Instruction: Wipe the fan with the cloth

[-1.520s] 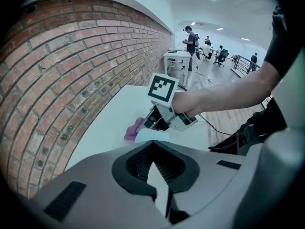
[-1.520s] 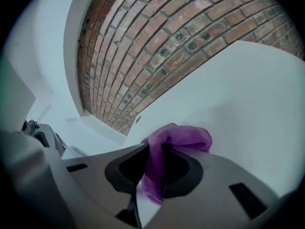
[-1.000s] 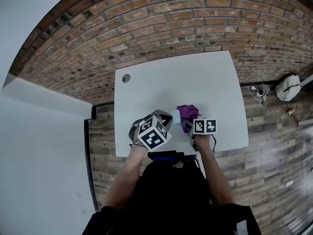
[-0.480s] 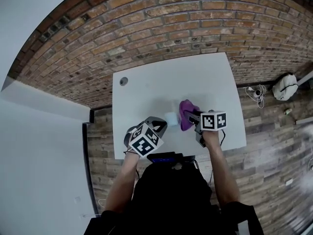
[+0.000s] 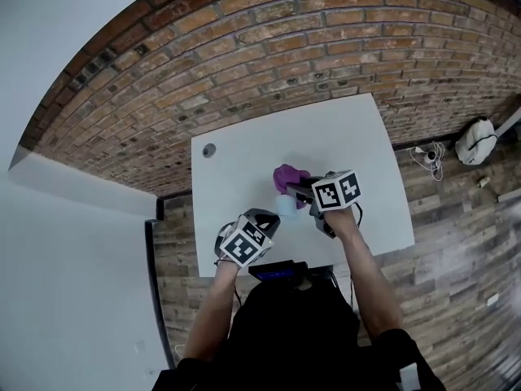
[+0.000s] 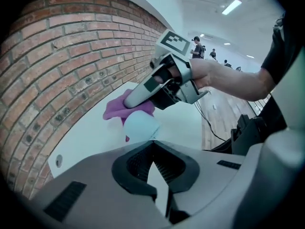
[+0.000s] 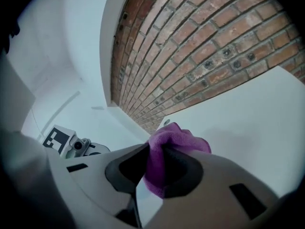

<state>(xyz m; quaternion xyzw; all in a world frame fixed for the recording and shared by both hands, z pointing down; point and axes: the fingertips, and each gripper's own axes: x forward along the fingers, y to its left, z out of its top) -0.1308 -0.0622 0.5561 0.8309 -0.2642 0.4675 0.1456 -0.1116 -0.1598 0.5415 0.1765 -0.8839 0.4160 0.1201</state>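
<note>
seems mid-wipe, clamping the purple cloth (image 7: 176, 137) in the right hand-held gripper (image 7: 155, 168) over the pale fan (image 5: 286, 206) at mid-frame, with the left hand-held gripper (image 6: 153, 151) shut, empty, lower left; next likely needs pressing down to rub.

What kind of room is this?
Probably a big open workroom or lab, not a home. A bare white table stands against a brick wall on a plank floor. Long ceiling strip lights hang above people far behind.

Head view looks steeply down on the table (image 5: 244, 169); both gripper views look close-up, sharing the cloth (image 6: 114, 109).
</note>
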